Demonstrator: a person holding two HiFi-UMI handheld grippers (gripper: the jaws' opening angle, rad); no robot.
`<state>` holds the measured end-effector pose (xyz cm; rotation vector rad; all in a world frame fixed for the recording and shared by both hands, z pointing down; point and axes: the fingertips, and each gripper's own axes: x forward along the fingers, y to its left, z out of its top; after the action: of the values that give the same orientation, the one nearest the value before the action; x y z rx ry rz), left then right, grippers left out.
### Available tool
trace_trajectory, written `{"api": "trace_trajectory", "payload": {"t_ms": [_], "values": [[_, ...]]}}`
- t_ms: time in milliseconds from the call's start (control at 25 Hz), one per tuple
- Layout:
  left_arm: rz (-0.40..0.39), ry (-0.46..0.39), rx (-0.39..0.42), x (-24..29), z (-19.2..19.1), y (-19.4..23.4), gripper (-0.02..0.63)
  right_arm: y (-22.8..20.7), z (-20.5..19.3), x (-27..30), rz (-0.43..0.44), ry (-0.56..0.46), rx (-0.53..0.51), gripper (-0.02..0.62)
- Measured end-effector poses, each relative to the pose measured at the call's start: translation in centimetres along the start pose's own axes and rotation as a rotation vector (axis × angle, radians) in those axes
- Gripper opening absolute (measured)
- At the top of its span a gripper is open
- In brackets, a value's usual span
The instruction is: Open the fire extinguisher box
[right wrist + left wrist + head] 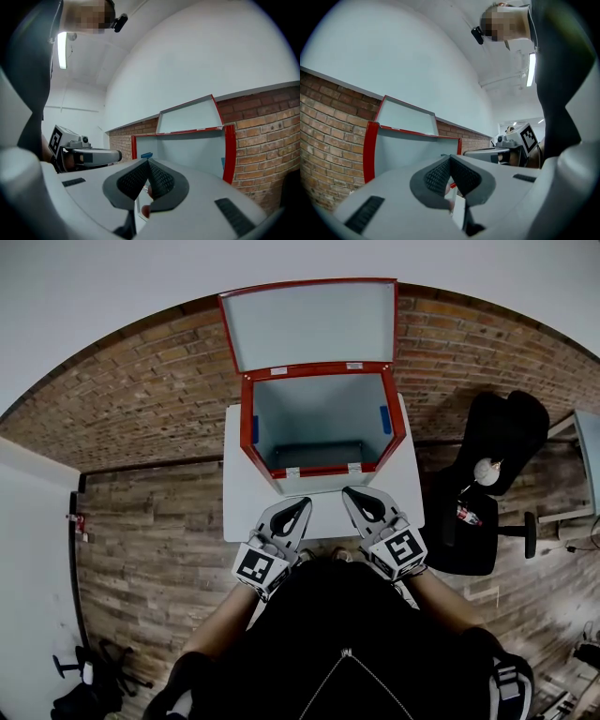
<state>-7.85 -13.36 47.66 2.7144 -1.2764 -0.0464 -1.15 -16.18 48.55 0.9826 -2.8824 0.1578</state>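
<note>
The red fire extinguisher box (pixel 396 418) stands on a white table (pixel 239 493) against the brick wall, with its lid (pixel 309 322) swung up and back. Its pale grey inside shows nothing in it. My left gripper (pixel 303 503) and right gripper (pixel 349 493) hover side by side just in front of the box's near rim, both shut and holding nothing. The box (pixel 370 150) and raised lid (pixel 405 117) fill the left gripper view beyond the shut left gripper (pixel 450 158). The right gripper view shows the box (pixel 229 150), its lid (pixel 190 116) and the shut right gripper (pixel 148 161).
A black office chair (pixel 497 474) stands right of the table, with a desk edge (pixel 589 456) beyond it. Wooden floor surrounds the table. Dark equipment (pixel 94 681) lies on the floor at lower left. The person's dark torso fills the bottom of the head view.
</note>
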Motion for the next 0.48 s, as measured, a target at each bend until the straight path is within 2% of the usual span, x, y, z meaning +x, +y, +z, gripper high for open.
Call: {"api": "trace_trajectory", "payload": {"t_ms": [480], "values": [[0.003, 0.004, 0.011, 0.6, -0.4, 1.0, 0.048, -0.6, -0.7, 0.5, -0.011, 0.002, -0.002, 0.018]]}}
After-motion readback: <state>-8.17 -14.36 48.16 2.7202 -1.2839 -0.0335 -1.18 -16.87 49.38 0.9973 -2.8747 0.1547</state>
